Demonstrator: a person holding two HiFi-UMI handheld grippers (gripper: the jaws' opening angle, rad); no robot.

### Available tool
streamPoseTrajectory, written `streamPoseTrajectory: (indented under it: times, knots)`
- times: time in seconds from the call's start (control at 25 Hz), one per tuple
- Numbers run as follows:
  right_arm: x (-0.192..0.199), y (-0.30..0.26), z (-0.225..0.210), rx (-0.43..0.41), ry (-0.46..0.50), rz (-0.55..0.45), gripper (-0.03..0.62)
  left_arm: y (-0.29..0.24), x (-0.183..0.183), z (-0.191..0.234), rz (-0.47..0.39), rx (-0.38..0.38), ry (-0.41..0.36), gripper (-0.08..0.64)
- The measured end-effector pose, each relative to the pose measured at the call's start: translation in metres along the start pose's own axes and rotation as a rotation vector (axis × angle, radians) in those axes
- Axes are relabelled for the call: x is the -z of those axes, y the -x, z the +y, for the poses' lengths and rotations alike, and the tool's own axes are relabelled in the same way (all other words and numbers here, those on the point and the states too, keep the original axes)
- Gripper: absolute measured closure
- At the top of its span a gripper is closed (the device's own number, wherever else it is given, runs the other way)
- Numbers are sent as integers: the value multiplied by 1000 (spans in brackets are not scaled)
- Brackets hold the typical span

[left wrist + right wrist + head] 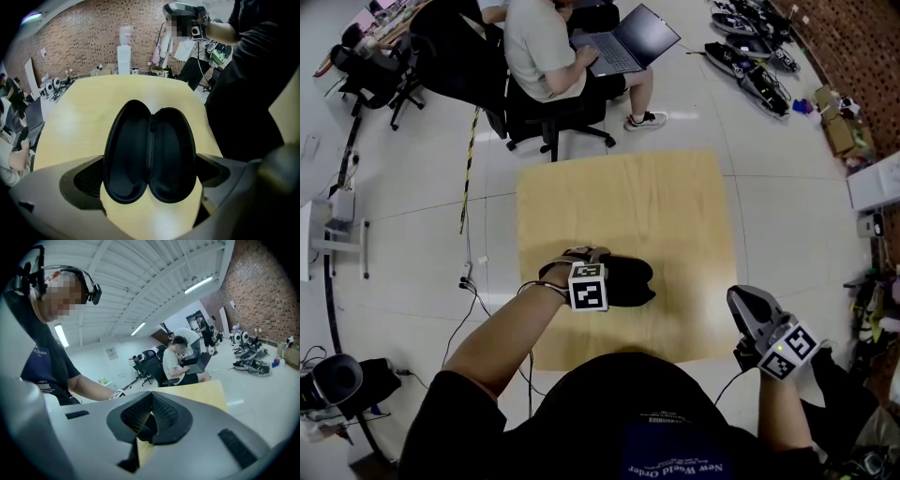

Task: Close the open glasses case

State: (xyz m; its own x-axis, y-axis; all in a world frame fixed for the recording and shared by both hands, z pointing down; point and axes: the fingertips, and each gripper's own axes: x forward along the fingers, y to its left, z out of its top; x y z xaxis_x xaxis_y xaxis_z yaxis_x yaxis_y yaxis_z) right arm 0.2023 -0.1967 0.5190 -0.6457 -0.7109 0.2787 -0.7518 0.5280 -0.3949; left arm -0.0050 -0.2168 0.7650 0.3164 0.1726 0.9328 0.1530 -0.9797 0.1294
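The glasses case (150, 154) lay open on the wooden table (675, 206), toward the edge nearest me, both dark hollow halves facing up; nothing was inside either half. In the left gripper view its hinge line ran straight away from the camera, so the long axis lay along the gripper's line of sight and the two halves sat side by side, one to each jaw. The left gripper (149, 177) hung directly over it, pointing steeply down; its jaws stood wide apart and straddled the case across its width, one pad just outside each outer rim. Whether either pad touched a rim I could not tell; nothing was clamped.

That struck me as the relation that mattered; with the hinge centred between the jaws, a squeeze should, I judged, fold the halves up toward each other, while an off-centre hinge would more likely push the case sideways across the table.

The right gripper (755, 314) was well apart, off the table's right-hand side near my body; its jaws were pressed together on nothing, pointing roughly level across the room. The left was plainly the nearer one.
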Motion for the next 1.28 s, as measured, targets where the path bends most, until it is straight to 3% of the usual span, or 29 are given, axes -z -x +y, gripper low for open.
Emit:
streamPoseTrajectory:
  times: [0.4,0.56,0.64,0.68,0.92,1.04,1.16,1.28]
  knots:
    - [-2,-2,-1,-5,-9,-7,606,7,0,0,10,-71,0,1]
    - [-4,-3,-1,-6,-9,-11,606,28,-7,2,-57,-92,27,170]
    - [-5,-2,0,-7,-9,-13,606,38,-14,3,-100,-105,38,322]
    - [-5,-2,0,-8,-9,-14,606,40,-16,3,-107,-109,34,341]
    - [-3,-5,3,-16,-6,-12,606,32,-24,6,-115,-94,47,341]
    - [-3,-5,5,-16,-6,-9,606,24,-23,2,-61,-44,53,334]
    - [-4,-1,7,-18,-4,-13,606,16,-22,-1,-20,-24,52,268]
    - [-4,1,7,-17,-3,-17,606,15,-24,2,-37,-14,76,258]
